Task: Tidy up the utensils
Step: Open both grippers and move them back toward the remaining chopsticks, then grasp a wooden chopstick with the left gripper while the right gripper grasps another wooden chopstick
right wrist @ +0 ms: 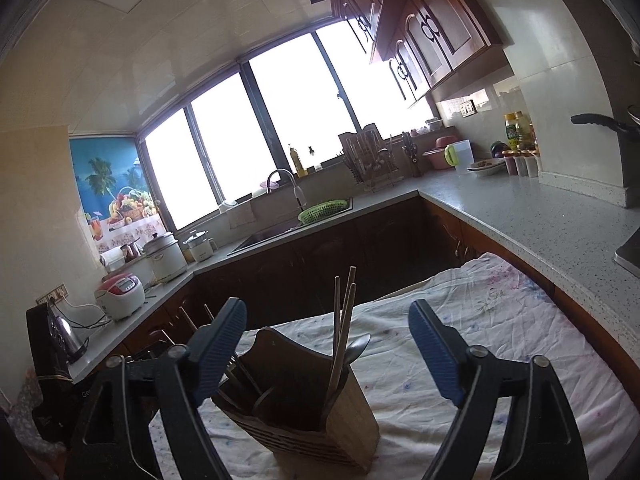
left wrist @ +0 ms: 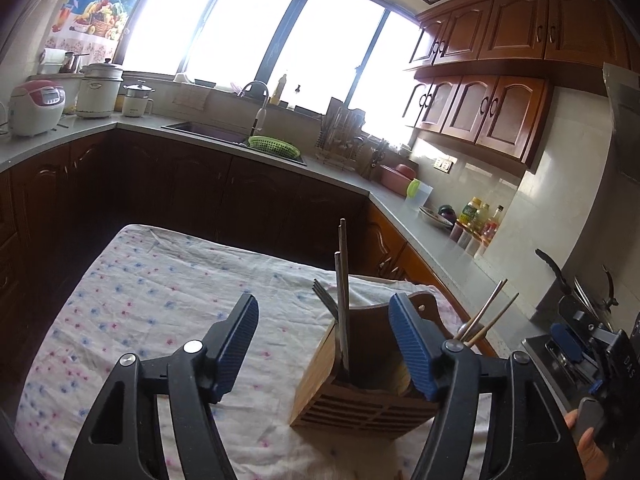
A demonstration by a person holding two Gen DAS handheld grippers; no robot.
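The wooden utensil holder (right wrist: 296,404) stands on the table (left wrist: 152,300) with its flowered cloth, and chopsticks (right wrist: 343,320), a fork (left wrist: 325,294) and a spoon (right wrist: 357,350) already poke out of it, so the putting-in step looks about done. The left gripper (left wrist: 324,344) and the right gripper (right wrist: 326,354) both have their fingers wide apart and hold nothing, so next they need another utensil, if any is left. The bottom of the holder's insides is dark, and the left gripper's fingers hide part of its rim.
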